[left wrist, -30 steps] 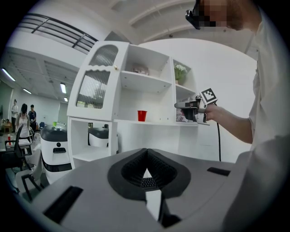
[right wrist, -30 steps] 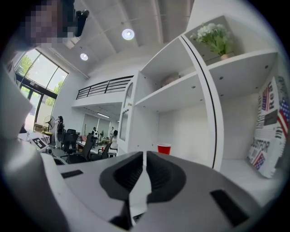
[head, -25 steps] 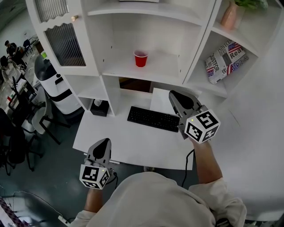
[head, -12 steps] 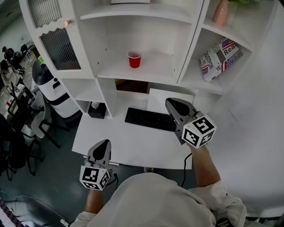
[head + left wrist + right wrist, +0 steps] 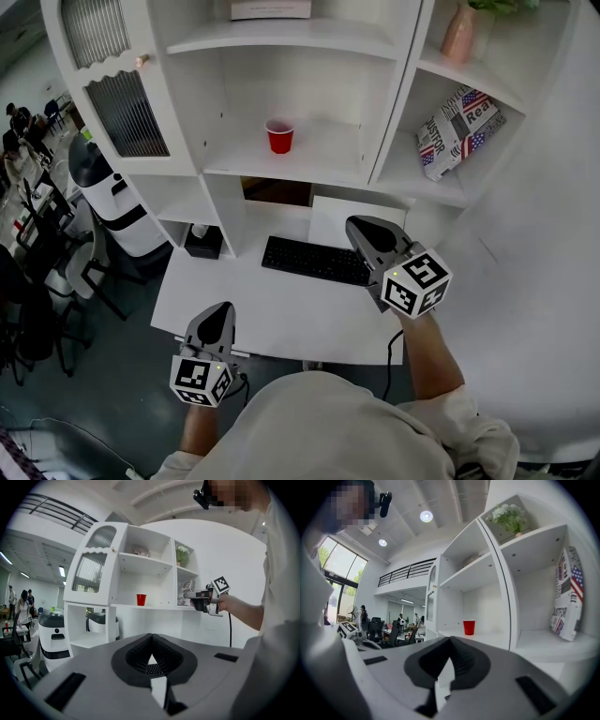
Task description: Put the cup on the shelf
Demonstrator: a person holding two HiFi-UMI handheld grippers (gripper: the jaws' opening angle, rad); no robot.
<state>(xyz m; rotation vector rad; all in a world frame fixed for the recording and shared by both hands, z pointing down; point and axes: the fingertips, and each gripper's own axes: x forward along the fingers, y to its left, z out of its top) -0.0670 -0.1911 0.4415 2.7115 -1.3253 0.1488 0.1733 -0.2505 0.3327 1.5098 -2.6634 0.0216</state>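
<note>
The right gripper (image 5: 364, 232) is hiding the right end of the keyboard (image 5: 305, 260). The top edge is cutting off the pink vase (image 5: 458, 33). People (image 5: 17, 127) at far left are showing too small to tell apart.

Person in a pale top (image 5: 328, 427), a grey gripper in each hand.
Left gripper (image 5: 222, 309) and right gripper (image 5: 362, 227): smooth grey shells, dark ribbed pads (image 5: 136, 656) inside the jaws, a white cube (image 5: 416, 279) with black square markers behind them. A black cable (image 5: 388, 352) trails from the right one's rear.
</note>
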